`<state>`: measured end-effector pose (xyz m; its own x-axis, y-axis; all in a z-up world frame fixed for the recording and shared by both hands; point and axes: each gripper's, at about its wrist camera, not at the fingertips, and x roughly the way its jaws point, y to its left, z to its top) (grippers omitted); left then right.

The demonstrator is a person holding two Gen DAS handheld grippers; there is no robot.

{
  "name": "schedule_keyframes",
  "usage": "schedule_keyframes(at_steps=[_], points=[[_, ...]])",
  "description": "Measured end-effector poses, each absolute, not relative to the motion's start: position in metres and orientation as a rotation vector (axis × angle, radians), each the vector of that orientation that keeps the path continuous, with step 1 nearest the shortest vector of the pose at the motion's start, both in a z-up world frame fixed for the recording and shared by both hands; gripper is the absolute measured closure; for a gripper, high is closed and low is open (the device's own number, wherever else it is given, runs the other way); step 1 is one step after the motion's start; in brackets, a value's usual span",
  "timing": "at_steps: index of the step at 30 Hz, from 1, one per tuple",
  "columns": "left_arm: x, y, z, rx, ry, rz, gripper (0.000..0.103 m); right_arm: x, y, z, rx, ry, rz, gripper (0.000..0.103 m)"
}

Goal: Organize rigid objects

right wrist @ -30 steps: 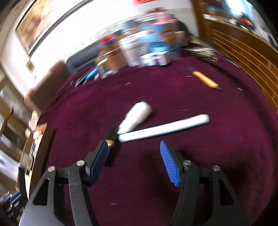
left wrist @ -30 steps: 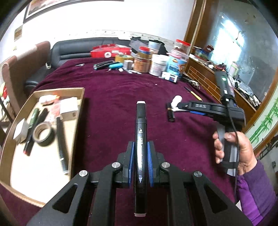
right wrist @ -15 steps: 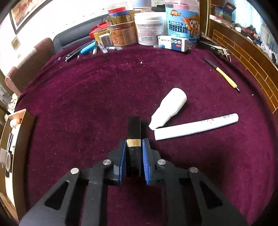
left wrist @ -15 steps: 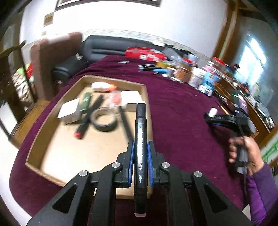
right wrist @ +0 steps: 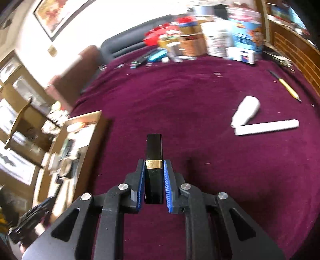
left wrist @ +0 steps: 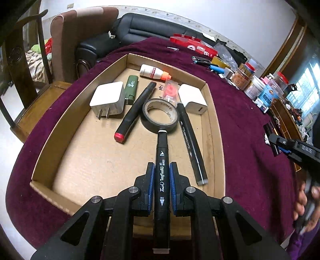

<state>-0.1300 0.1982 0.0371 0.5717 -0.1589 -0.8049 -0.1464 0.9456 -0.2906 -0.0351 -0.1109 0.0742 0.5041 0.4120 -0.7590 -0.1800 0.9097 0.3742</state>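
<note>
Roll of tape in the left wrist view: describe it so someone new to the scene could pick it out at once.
Find the shallow cardboard tray on the maroon tablecloth. Near its middle, between two black markers lying in it, sits the roll of black tape, flat with its hole up. It is the only ring-shaped thing there; its neighbours are straight pens and boxy white chargers.

A black leather sofa point(left wrist: 152, 30) and a brown chair point(left wrist: 80, 34) stand behind the maroon-clothed tabletop point(left wrist: 240, 124), with a framed picture point(right wrist: 58, 14) on the white wall.
</note>
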Motion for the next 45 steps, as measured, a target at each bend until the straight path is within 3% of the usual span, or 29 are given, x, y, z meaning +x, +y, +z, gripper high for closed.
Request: schedule_keyframes(at_steps=[15, 32, 36, 45], points=[[-0.093, 0.199, 0.024, -0.395, 1.011, 0.036, 0.091, -0.057, 0.029, 0.076, 0.151, 1.062, 0.627, 0.087], [-0.083, 0.200, 0.023, -0.484, 0.994, 0.006, 0.090, -0.022, 0.077, 0.054, -0.033, 1.085, 0.477, 0.087], [-0.093, 0.204, 0.033, -0.468, 0.941, 0.016, 0.075, -0.019, 0.079, 0.050, -0.047, 1.086, 0.460, 0.088], [-0.125, 0.220, 0.052, -0.478, 0.847, 0.049, 0.065, -0.018, 0.084, 0.049, -0.078, 1.063, 0.445, 0.087]])
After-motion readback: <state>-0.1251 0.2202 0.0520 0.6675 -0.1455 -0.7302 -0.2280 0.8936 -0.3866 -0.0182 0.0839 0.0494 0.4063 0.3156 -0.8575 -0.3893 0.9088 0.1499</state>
